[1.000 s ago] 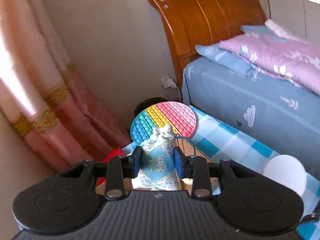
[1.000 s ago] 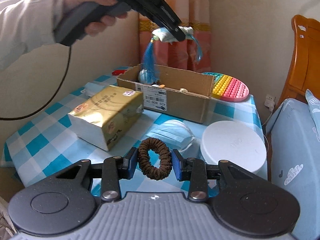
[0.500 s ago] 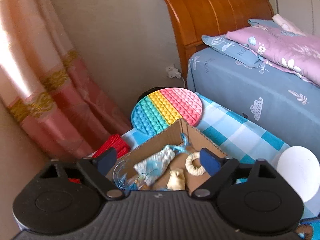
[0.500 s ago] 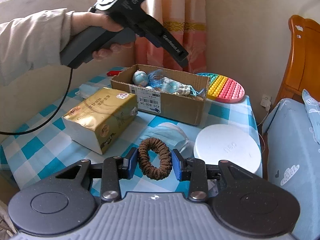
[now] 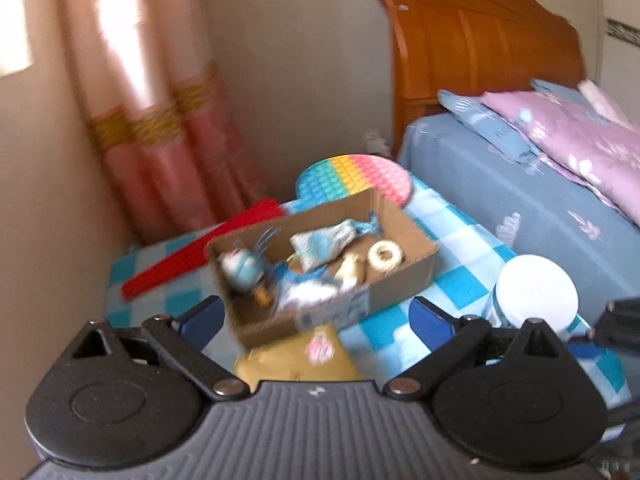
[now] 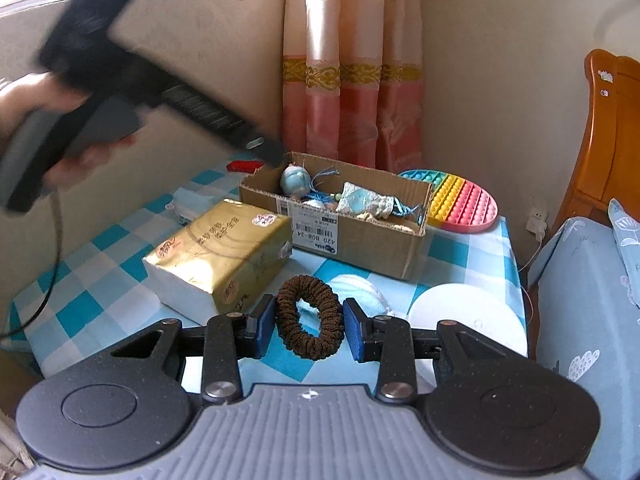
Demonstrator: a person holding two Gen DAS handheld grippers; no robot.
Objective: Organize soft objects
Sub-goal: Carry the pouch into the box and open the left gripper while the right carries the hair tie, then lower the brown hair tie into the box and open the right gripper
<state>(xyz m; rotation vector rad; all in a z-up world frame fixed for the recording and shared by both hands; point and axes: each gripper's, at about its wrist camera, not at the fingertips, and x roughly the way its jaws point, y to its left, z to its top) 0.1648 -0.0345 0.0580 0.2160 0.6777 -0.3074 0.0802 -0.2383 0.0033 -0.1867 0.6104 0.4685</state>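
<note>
The left hand-held gripper (image 5: 316, 316) has let go of the embroidered pouch (image 5: 324, 242), which now lies in the cardboard box (image 5: 396, 280); its empty jaws are opening and it has drawn back.

A home bedroom: bed (image 5: 532, 200), headboard (image 5: 480, 40), curtain (image 6: 352, 80).

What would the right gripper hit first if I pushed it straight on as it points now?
The right gripper holds the brown scrunchie, so that leads. Straight on, it would probably reach the face mask on the tablecloth, then the cardboard box beyond. Depth is hard to judge.
</note>
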